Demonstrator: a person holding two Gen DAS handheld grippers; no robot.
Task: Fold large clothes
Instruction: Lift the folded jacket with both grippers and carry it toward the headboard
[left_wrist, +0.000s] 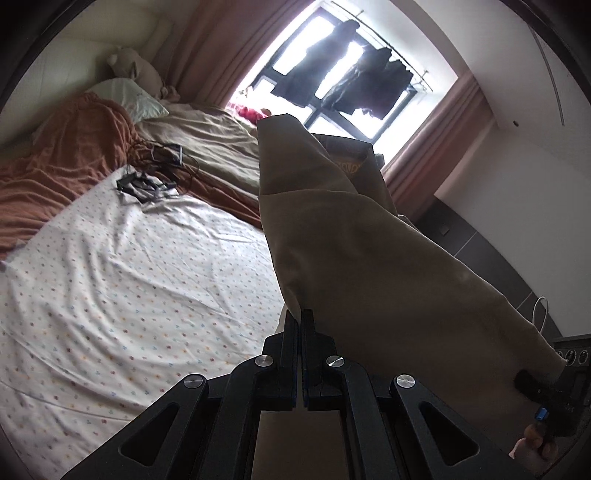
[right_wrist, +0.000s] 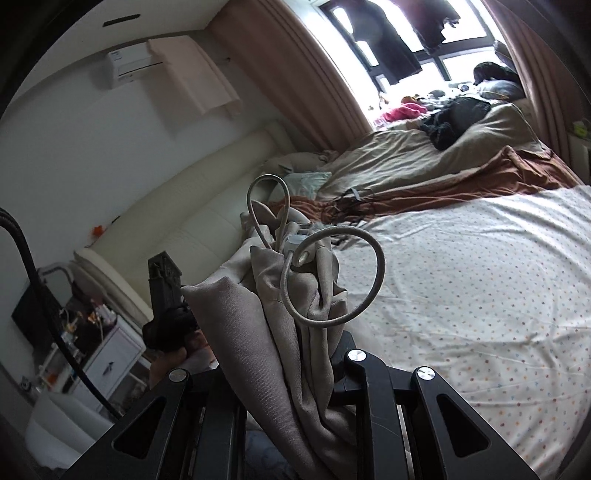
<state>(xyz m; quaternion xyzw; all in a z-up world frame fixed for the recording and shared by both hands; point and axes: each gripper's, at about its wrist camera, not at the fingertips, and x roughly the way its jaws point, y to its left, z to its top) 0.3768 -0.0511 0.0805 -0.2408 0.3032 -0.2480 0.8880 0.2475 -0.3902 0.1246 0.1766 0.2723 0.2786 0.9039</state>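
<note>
A large beige garment (left_wrist: 369, 258) hangs in the air above the bed, stretched between both grippers. My left gripper (left_wrist: 300, 318) is shut, with the garment's lower corner pinched at its tips. My right gripper (left_wrist: 546, 395) shows at the lower right edge, holding the other end. In the right wrist view the garment (right_wrist: 295, 332) is bunched between the jaws of my right gripper (right_wrist: 295, 362), which is shut on it. Two loops of elastic cord (right_wrist: 369, 243) with a toggle stick out of the bunch. The left gripper (right_wrist: 164, 280) stands to the left, beside the cloth's edge.
Below lies the bed with a white dotted sheet (left_wrist: 129, 277). A brown blanket (left_wrist: 66, 162), beige duvet (left_wrist: 214, 147), pillow (left_wrist: 133, 96) and cables (left_wrist: 162, 158) lie at its far side. Dark clothes (left_wrist: 347, 81) hang at the window. A bedside cabinet (right_wrist: 110, 354) stands at left.
</note>
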